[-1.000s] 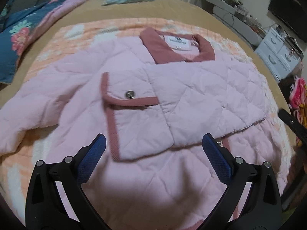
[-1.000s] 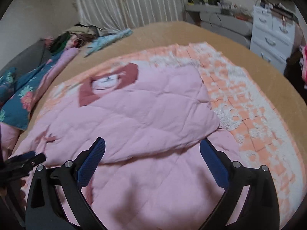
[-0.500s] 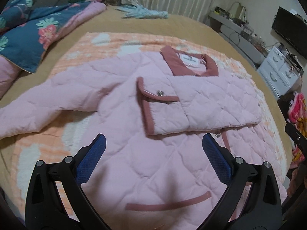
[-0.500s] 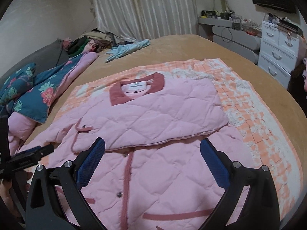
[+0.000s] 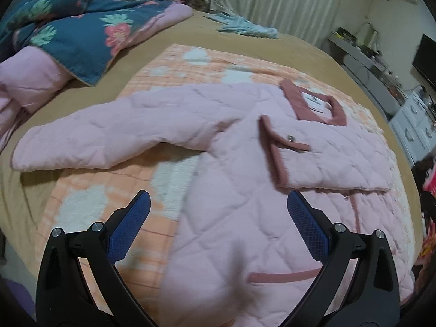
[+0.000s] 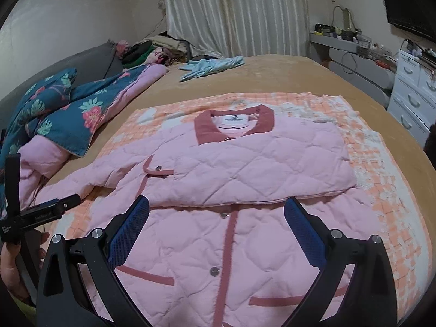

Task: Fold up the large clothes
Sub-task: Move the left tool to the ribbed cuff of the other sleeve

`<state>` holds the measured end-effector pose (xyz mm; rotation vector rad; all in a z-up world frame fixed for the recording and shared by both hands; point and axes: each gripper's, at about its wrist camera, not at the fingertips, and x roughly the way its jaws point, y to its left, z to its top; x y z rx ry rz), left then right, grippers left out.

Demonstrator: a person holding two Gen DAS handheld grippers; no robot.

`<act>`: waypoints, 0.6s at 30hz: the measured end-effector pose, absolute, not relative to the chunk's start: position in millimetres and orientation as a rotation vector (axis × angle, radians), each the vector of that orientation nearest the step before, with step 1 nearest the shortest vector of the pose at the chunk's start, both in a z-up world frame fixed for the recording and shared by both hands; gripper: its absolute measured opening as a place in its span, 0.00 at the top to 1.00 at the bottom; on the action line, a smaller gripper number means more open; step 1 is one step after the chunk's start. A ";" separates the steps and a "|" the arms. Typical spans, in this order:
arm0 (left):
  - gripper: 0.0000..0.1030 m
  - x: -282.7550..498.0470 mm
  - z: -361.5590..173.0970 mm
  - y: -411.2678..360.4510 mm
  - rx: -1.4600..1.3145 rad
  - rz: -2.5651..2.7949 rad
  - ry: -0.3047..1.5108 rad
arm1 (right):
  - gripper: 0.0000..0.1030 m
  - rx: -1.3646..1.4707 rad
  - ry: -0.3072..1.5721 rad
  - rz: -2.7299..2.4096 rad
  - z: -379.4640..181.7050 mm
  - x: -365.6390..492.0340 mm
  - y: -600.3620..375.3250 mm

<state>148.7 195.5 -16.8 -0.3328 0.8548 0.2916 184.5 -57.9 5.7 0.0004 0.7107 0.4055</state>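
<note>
A pink quilted jacket [image 5: 239, 199] with dusty-red trim lies front up on an orange-and-white blanket [image 5: 103, 190] on the bed. Its right sleeve [image 6: 259, 174] is folded across the chest. Its other sleeve [image 5: 109, 139] stretches out flat to the left. My left gripper [image 5: 218, 212] is open and empty, above the jacket's left side near the hem. My right gripper [image 6: 216, 218] is open and empty, above the jacket's button placket [image 6: 229, 245]. The left gripper's body [image 6: 35, 215] shows at the left edge of the right wrist view.
A blue floral quilt [image 6: 54, 114] with pink lining is piled at the bed's left. A light blue garment [image 6: 212, 65] lies at the far end. White drawers [image 6: 411, 100] and a cluttered shelf [image 6: 343, 41] stand at the right. Curtains [image 6: 234, 13] hang behind.
Both grippers have drawn back from the jacket and stayed open. The left wrist view has swung left, so the outstretched sleeve now shows in full.
</note>
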 end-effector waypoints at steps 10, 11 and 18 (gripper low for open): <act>0.09 120.9 -26.4 256.0 -0.426 0.396 0.823 | 0.04 -0.062 0.705 0.469 3.7 177.0 -6.2; 0.09 118.4 -26.7 260.5 -0.435 0.403 0.817 | 0.04 -0.066 0.703 0.476 3.8 176.1 0.3; 0.09 103.1 -34.5 299.6 -0.498 0.464 0.802 | 0.04 -0.103 0.683 0.536 6.6 172.1 42.5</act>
